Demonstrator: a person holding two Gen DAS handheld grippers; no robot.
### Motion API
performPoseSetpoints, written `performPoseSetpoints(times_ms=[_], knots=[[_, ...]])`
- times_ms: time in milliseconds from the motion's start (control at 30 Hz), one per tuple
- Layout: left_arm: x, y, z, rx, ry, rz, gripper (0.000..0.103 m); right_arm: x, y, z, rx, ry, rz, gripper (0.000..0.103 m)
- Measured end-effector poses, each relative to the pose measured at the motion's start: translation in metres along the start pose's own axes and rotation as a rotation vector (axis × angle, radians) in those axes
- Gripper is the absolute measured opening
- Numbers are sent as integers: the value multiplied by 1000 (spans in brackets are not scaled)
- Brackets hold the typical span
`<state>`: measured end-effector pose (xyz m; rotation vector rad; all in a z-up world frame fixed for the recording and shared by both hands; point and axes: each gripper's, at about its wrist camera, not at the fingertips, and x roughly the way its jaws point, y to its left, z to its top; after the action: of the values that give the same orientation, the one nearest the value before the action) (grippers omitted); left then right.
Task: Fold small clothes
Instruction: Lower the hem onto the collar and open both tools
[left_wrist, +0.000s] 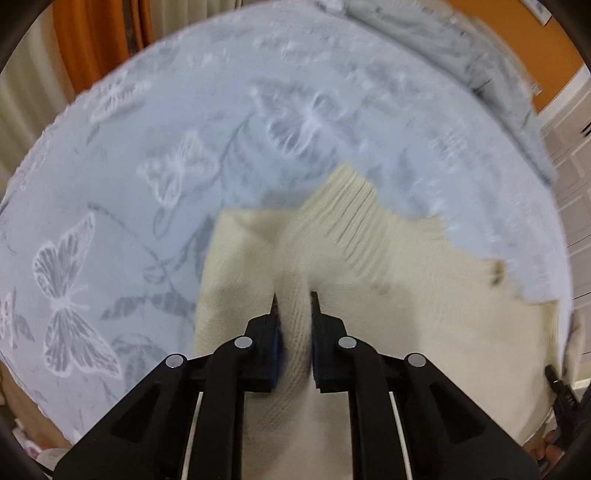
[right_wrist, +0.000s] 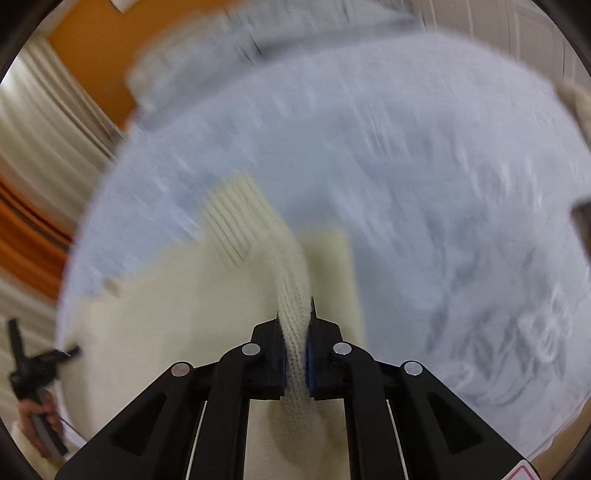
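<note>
A cream knit sweater (left_wrist: 236, 266) lies on a pale blue bedspread (left_wrist: 147, 147) with gray butterflies on it; part of the sweater is flat on the bed and part is lifted up in a soft ridge; a ribbed cuff (left_wrist: 354, 206) at the end of one sleeve sticks out toward the far side; in the right wrist view the same ribbed cuff (right_wrist: 236, 218) shows at the end of a knit band that runs up from the tongs.

The left gripper (left_wrist: 294, 301) has a fold of the cream knit between its two black fingers, and the fingers squeeze in on it from both sides; the right gripper (right_wrist: 295, 308) pinches a thick roll of the sweater (right_wrist: 295, 332), with the fingers pressed tight against the wool.

At the left edge of the right wrist view a hand (right_wrist: 37, 417) holds the other tool's handle; both views are blurry.

Past the bed there is an orange wall (right_wrist: 110, 55) and an orange curtain (left_wrist: 99, 33); a rumpled gray blanket (left_wrist: 461, 48) sits at the far edge of the bed.
</note>
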<state>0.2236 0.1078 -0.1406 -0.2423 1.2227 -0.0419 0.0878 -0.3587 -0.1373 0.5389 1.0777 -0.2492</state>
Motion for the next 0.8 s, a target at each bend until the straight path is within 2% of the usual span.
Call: performPoseSetpoints(times_ms=[33,100,167,233,300,400,500,567,600,700,800], knots=[[5,1,-2,3,-8,8,16,12,-6,-5,-3,44,-4,7],[-5,-7,-5,44,-31,41,17,-4,-2,-6,7,-3,-21,10],[-29,-21,-12,116,-85,84,17,-33,9,-7,6,-75,-26,16],[-53,-35,-25,186,-141,123,17,-64,29,-14,-66,-149,-39,18],[-68,-50,-42,253,-179,139,18,-76,53,-27,-143,-147,11,18],[-70,-65,-61,290,-152,116,18,-58,91,-59,-267,-47,45,17],[-61,-76,-83,317,-102,114,20,-13,112,-90,-341,82,4,15],[-60,-79,-94,326,-86,124,20,-10,122,-102,-394,53,-57,16],[-59,-79,-97,328,-79,126,20,-19,130,-101,-401,50,-48,15],[-60,-79,-107,338,-67,136,20,-49,145,-101,-382,-1,79,15],[-55,-77,-109,323,-54,143,19,-33,166,-114,-447,43,81,15]])
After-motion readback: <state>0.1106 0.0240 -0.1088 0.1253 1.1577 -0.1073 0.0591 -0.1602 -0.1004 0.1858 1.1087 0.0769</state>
